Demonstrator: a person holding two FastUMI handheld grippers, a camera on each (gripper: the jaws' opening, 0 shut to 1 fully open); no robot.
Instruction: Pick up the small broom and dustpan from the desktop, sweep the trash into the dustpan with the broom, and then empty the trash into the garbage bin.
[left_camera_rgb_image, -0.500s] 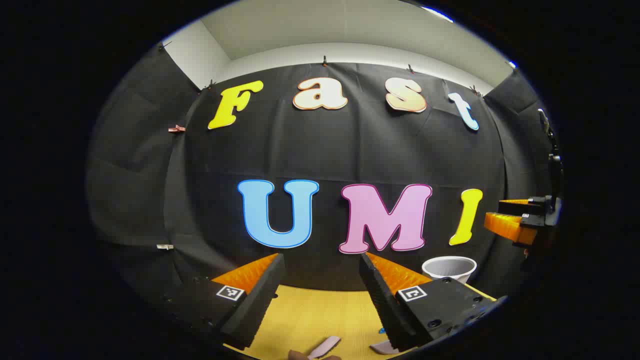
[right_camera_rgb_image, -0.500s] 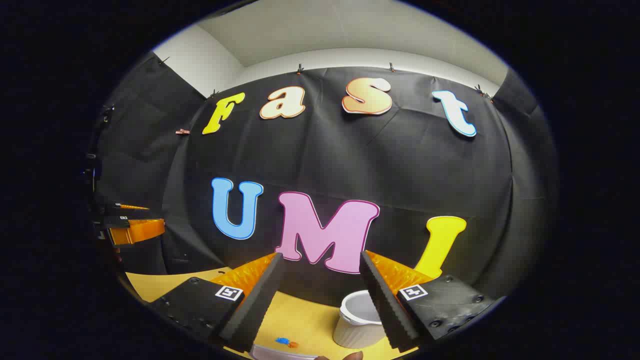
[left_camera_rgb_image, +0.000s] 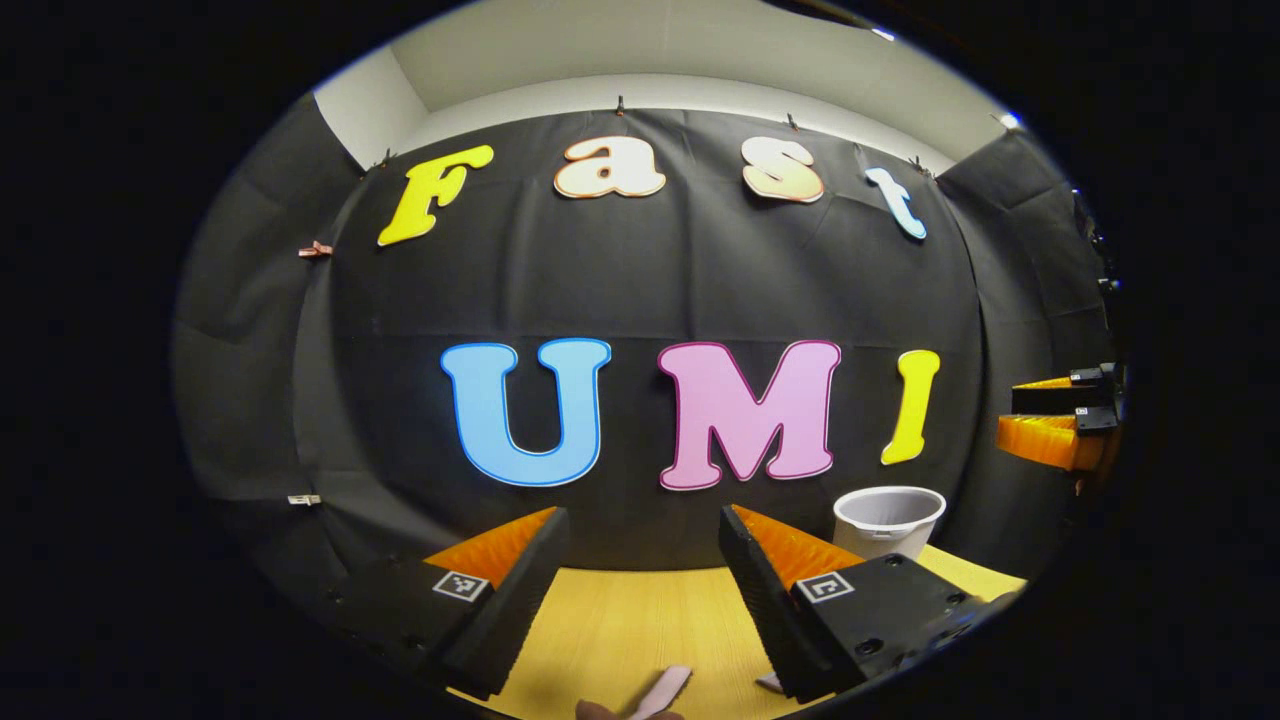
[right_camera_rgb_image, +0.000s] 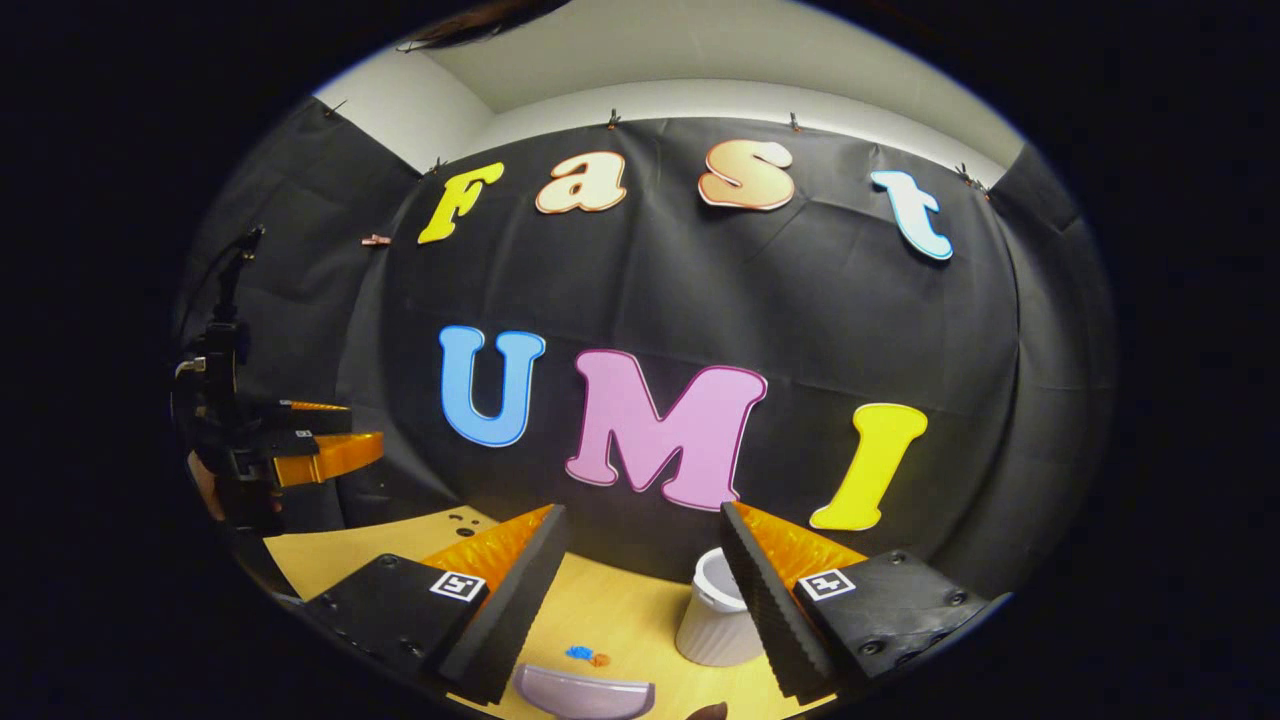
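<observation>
Both grippers, left gripper (left_camera_rgb_image: 640, 590) and right gripper (right_camera_rgb_image: 640, 590), released, nothing grasped: lower right toward dustpan (right_camera_rgb_image: 585, 692) beside garbage bin (right_camera_rgb_image: 715, 625), approaching level with worktop (right_camera_rgb_image: 600, 620).

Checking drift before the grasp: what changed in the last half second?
Both cameras tipped down a little: the right gripper view now shows more of the dustpan, and the wooden desktop fills more of the left gripper view. Nothing gripped or released. Both still open and empty; garbage bin and trash unmoved.

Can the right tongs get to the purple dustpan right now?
Probably yes. The right tongs are open and empty, and the dustpan lies on the desktop just below them, nothing between. The trash sits just past it.
</observation>
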